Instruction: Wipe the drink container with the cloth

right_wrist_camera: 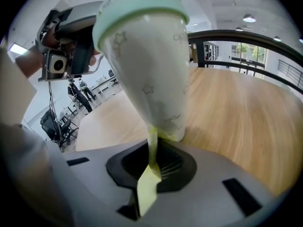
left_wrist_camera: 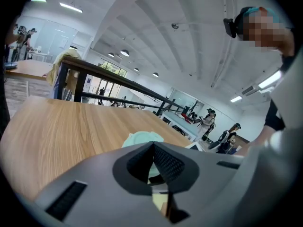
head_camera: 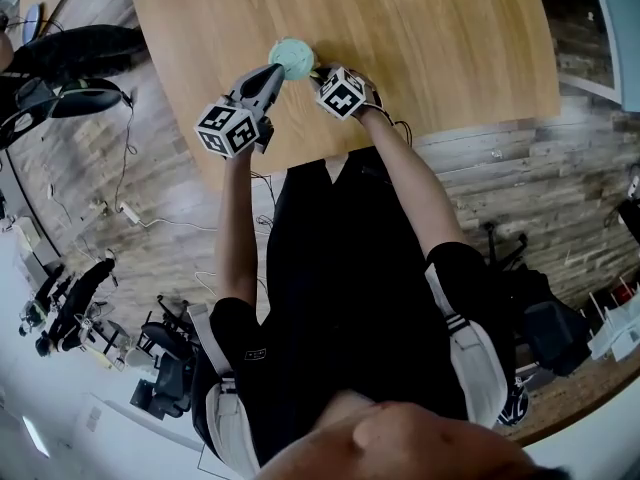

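At the cup (right_wrist_camera: 147, 65), right claw (right_wrist_camera: 151, 157) pinches a mostly hidden cloth (right_wrist_camera: 147, 186); left claw (left_wrist_camera: 153, 146) is closed.

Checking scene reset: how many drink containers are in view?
1. The white, green-lidded drink container is at the near edge of the table, between the left tongs and the right tongs. No other shows in any view.
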A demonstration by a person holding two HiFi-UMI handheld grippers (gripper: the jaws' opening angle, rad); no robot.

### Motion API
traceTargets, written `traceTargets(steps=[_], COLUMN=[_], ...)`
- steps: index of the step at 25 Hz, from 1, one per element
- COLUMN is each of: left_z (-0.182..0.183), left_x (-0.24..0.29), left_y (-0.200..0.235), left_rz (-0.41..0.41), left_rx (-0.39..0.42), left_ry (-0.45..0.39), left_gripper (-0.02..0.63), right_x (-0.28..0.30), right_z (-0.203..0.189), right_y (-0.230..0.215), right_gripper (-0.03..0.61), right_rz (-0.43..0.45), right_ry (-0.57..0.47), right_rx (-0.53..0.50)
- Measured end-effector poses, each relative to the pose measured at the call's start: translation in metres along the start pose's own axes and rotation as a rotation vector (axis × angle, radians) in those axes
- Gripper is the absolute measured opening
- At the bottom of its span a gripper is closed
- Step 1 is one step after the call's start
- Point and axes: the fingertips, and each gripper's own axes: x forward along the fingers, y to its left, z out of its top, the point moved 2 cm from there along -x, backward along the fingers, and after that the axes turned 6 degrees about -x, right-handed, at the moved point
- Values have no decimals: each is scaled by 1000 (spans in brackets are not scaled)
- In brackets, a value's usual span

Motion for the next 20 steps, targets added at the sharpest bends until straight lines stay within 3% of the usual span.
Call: traceTargets(steps=[6, 11, 15, 20], left_z=[-3, -3, 2, 6], left_x=[1, 7, 11, 16], left_y=[-1, -2, 2, 2], left_rz=[-48, -106, -178, -228], left_rx=[96, 156, 181, 232], left_ry=[25, 103, 111, 118], left_gripper=[23, 23, 23, 23], right_x=[-17, -40, -65, -100], right_z=[20, 31, 45, 56], right_y=[7, 7, 12, 16], right_gripper=[43, 43, 43, 43], right_rz=[-75, -187, -282, -368], right_ry=[-38, -104, -174, -385], right_rx=[45, 136, 189, 442])
